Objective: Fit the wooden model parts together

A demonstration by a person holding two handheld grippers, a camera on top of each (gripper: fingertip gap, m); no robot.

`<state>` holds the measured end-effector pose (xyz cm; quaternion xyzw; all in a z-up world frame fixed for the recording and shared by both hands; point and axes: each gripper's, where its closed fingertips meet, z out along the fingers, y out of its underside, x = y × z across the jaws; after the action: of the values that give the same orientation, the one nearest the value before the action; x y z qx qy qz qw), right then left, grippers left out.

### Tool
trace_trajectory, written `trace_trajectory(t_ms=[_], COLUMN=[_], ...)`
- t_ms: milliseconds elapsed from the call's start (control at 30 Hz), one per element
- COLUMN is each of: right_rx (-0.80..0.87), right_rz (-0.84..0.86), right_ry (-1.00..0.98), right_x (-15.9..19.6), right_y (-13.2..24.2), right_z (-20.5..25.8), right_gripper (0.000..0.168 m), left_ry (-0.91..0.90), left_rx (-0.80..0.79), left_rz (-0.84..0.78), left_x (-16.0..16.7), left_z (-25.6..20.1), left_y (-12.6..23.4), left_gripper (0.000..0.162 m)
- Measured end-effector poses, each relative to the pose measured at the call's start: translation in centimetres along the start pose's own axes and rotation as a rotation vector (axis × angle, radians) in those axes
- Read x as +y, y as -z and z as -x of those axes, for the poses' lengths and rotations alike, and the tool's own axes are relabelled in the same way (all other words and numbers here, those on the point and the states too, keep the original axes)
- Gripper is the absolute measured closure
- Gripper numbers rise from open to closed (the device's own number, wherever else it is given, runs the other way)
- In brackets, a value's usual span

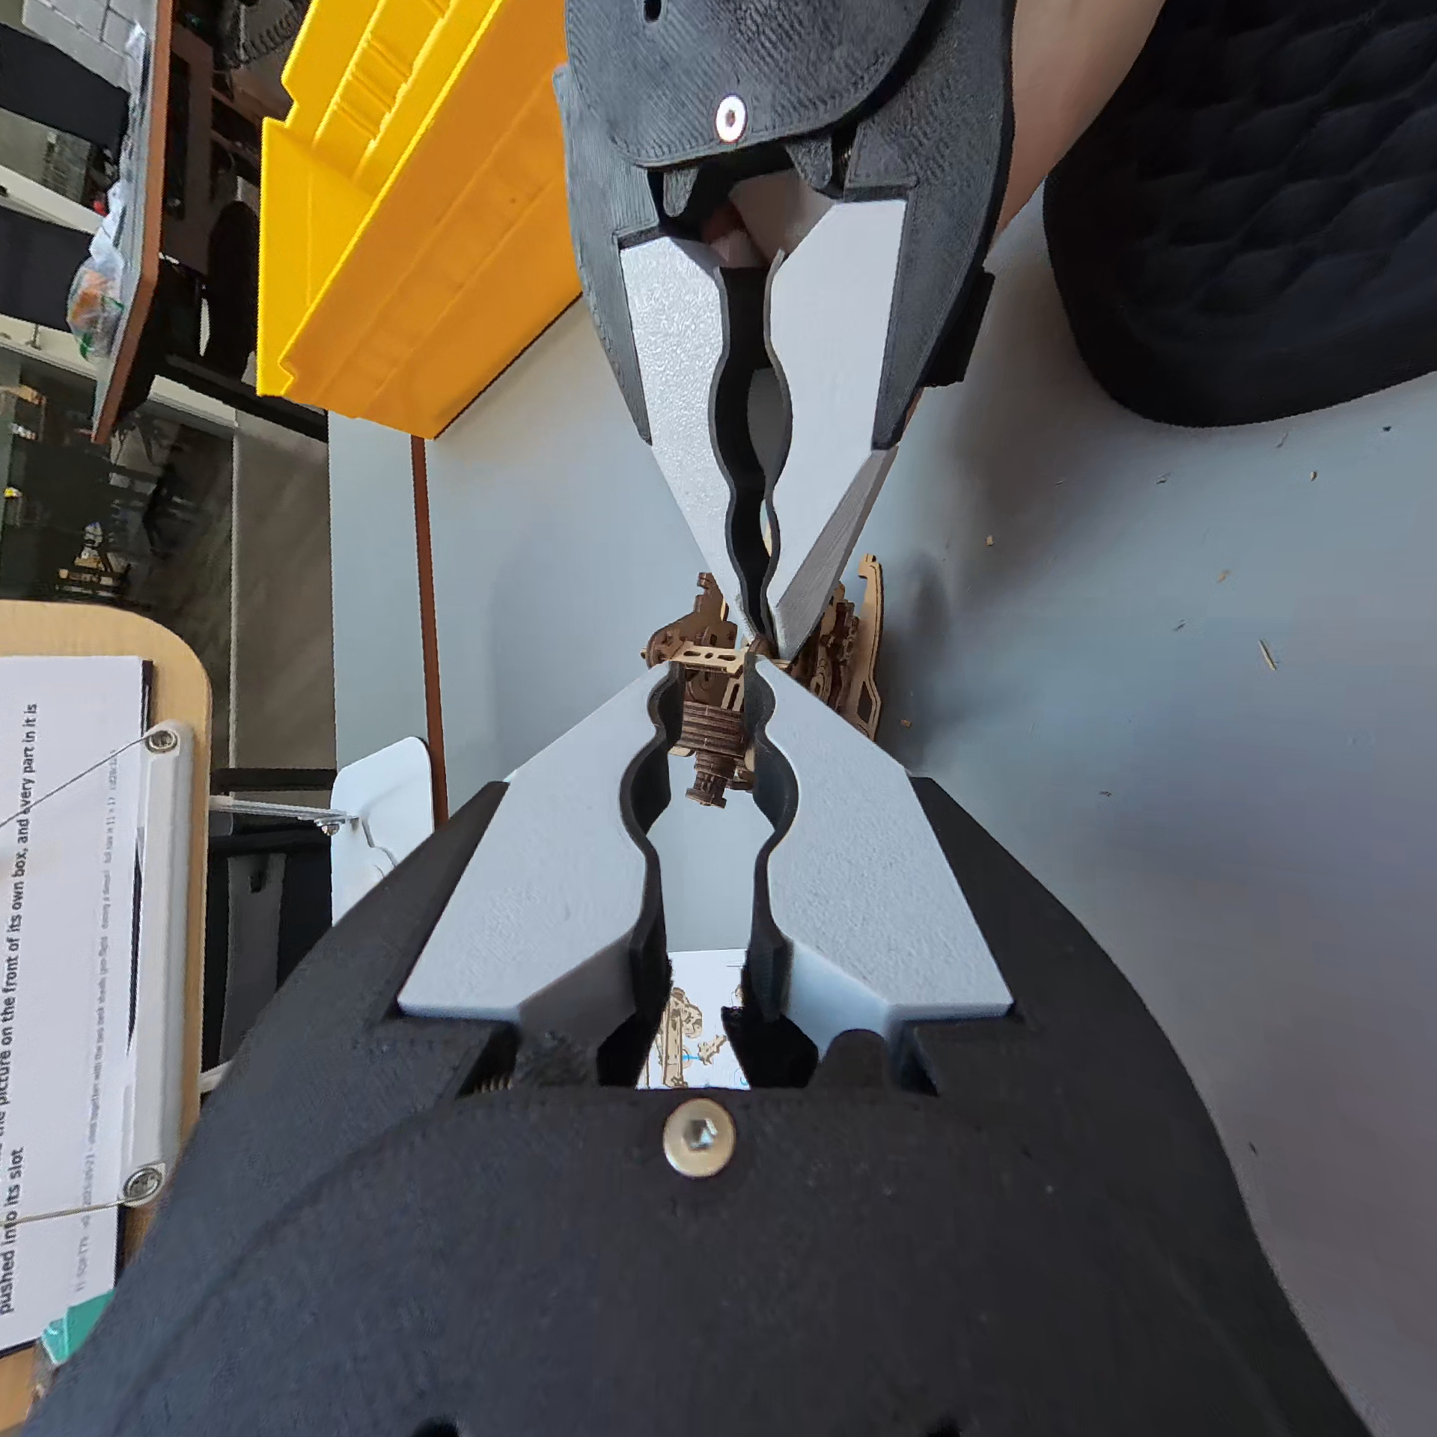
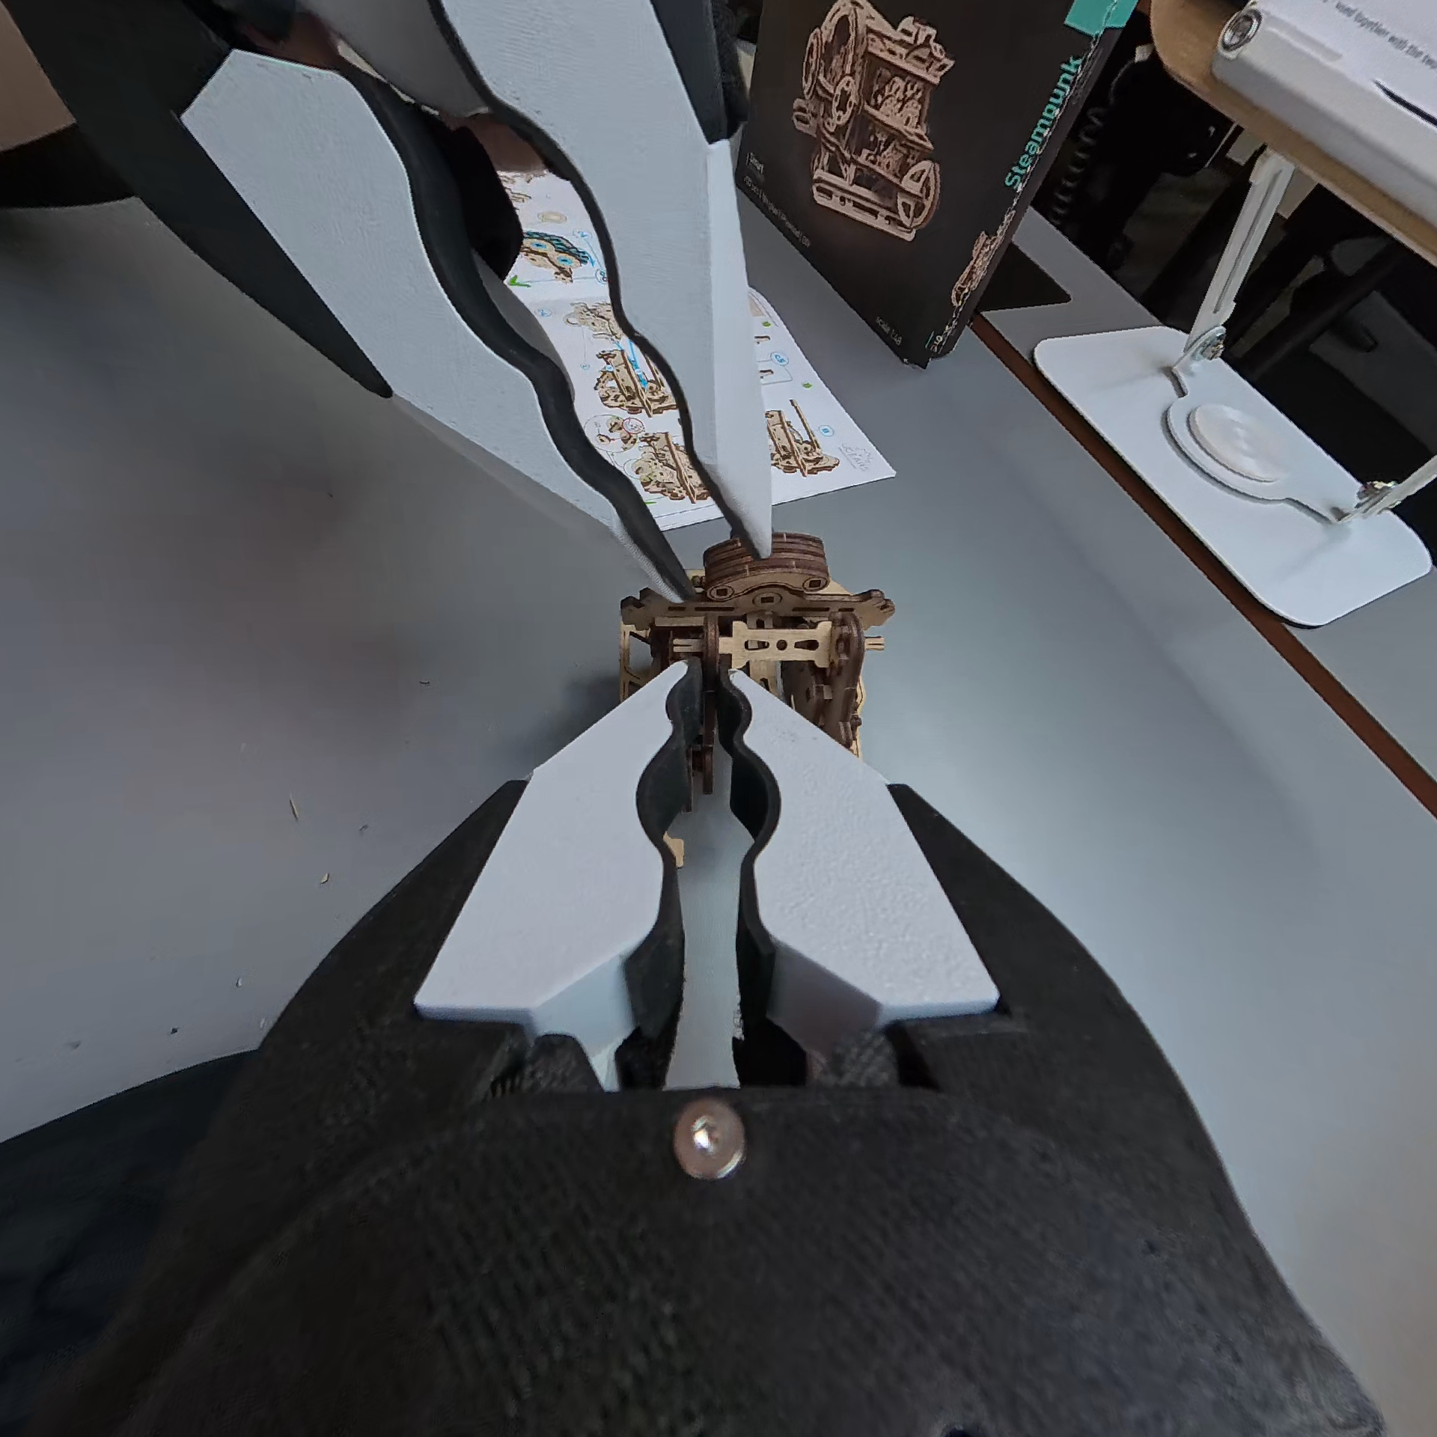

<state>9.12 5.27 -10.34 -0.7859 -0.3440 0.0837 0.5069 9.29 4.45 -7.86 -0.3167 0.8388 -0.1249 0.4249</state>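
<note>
Left wrist view: L gripper [image 1: 709,667] tips clamped on wooden model [image 1: 715,727]
R gripper [image 2: 709,675]: pinching dark part at model's near side
Model: upright on grey table [image 2: 233,622], both grippers meet on it
Behind: instruction sheet [image 2: 809,435], black box [image 2: 917,155], white stand [image 2: 1228,466]
Far side: yellow bin [image 1: 404,218]
</note>
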Motion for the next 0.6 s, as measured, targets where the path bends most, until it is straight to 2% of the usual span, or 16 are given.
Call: trace_trajectory(t_ms=[100,200,300,600], right_rx=[0.032,0.056,0.06,0.073], right_rz=[0.005,0.018,0.018,0.027], right_ry=[0.073,0.136,0.16,0.198], right_x=[0.0,0.0,0.0,-0.1], right_y=[0.1,0.1,0.0,-0.1], right_z=[-0.1,0.1,0.2,0.3], right_gripper=[0.167,0.167,0.167,0.167], left_ry=[-0.038,-0.023,-0.039,-0.052], left_rx=[0.023,0.045,0.035,0.044], left_rz=[0.044,0.05,0.064,0.087], left_x=[0.5,0.7,0.8,1.2], left_z=[-0.2,-0.4,-0.4,-0.7], left_y=[-0.2,-0.3,-0.5,-0.4], left_gripper=[0.138,0.139,0.148,0.143])
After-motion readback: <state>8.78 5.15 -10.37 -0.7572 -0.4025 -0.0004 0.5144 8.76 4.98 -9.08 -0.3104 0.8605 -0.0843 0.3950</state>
